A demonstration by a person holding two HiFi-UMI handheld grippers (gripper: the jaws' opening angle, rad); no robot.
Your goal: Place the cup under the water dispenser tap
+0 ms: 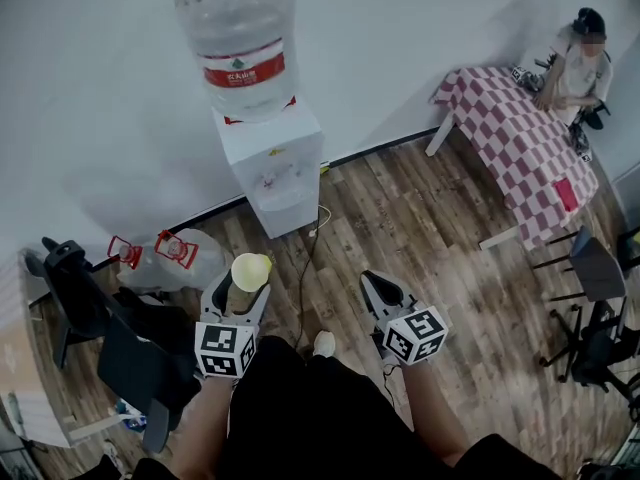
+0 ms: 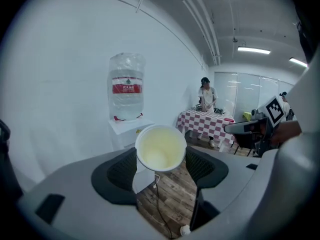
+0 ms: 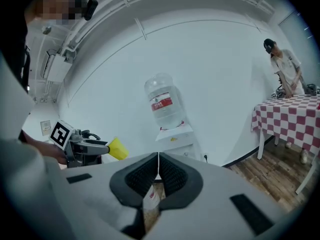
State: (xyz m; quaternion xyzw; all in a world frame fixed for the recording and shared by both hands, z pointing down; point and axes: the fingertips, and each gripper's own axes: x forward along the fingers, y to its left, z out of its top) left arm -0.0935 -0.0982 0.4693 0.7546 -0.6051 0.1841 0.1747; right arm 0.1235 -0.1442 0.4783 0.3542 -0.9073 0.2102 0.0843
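The cup (image 2: 161, 148) is gripped by the left hand-held gripper (image 1: 238, 286), mouth turned upward, ready for setting down. The water dispenser (image 1: 272, 168) stands well apart, at the far wall. The right hand-held gripper (image 3: 157, 165) is closed, empty and apparently unneeded.

The cup (image 1: 250, 271) sits in the left gripper (image 1: 239, 290), before the water dispenser (image 1: 275, 168) at the wall (image 1: 100, 98); the desk (image 1: 515, 143) stands well off right.
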